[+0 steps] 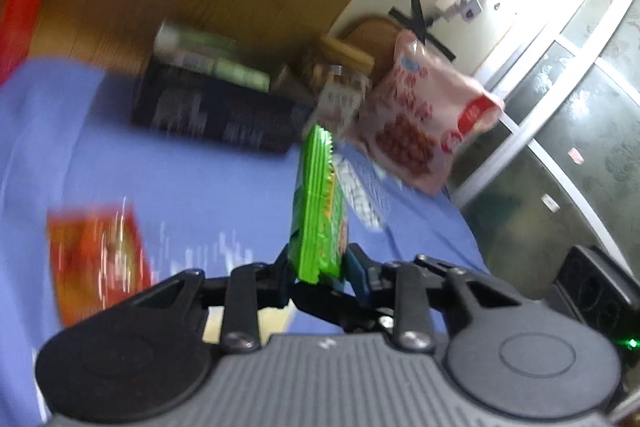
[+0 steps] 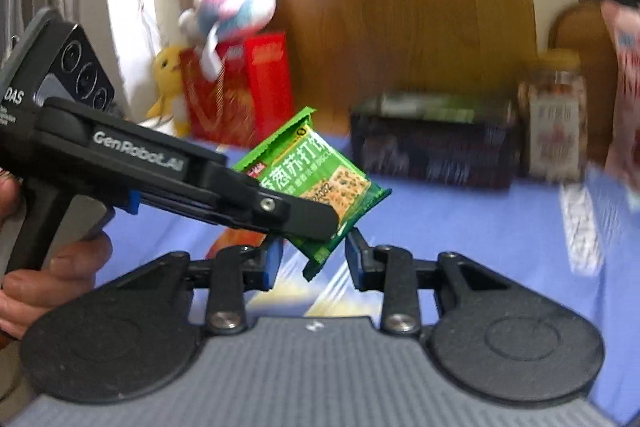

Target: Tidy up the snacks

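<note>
Your left hand-held gripper clamps the green foil cracker packet above the blue-covered surface; your right hand-held gripper stands open just beneath that packet.

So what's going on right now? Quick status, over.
Left gripper shut on green packet, held above the blue cloth. Right gripper open, packet's corner between its fingers. Nothing blocking; black box and jar behind.
</note>
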{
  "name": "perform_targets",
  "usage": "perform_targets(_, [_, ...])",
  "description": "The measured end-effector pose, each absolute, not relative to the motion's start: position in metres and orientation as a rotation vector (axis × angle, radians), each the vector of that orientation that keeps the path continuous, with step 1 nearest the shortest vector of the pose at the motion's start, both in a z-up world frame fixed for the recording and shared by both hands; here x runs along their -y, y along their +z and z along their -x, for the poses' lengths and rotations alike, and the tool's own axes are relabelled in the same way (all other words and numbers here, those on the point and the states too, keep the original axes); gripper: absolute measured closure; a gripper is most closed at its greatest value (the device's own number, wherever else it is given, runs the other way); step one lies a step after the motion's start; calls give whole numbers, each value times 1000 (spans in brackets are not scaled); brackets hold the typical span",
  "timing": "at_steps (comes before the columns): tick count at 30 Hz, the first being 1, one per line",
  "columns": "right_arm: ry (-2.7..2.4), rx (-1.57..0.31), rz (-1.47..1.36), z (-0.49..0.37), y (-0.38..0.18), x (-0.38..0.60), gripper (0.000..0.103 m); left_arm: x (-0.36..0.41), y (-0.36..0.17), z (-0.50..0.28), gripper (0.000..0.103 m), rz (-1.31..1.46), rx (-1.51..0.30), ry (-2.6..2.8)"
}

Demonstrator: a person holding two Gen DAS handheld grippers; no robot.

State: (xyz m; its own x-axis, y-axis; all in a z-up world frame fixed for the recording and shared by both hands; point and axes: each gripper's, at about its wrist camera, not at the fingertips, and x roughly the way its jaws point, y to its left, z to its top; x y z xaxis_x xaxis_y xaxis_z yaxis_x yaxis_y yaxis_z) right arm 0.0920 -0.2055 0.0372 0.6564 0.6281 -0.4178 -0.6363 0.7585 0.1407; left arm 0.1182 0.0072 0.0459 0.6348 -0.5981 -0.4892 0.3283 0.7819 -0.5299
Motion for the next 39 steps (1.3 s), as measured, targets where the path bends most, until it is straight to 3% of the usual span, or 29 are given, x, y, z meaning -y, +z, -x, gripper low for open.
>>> perform_targets(10, [636,-406,62,-248,60,177,66,5,79,-270,74,310,-622,-406])
perform_targets(16, [594,-450,47,-286,45,170,64,4,60,-305,58,224,-665,-263])
perform_targets(21, [647,-446,-50,-252,50,189,64,-15,70,-259,58,193,-600,-266])
perform_targets(26, [803,-646,-193,-212,26,200,64,-50,69,-194,58,249,-616,-243])
perform_targets(32, [892,-888,-359,-193,-9,185,63,-76,40,-119,56,326,-663,-188])
perform_targets(37, [897,-933,-437,-185,-16,170,64,-93,8,-97,56,435,-711,-160])
perform_targets(39, [881,-936,-464,-180,-19,163,72,-99,-6,-97,57,486,-729,-150])
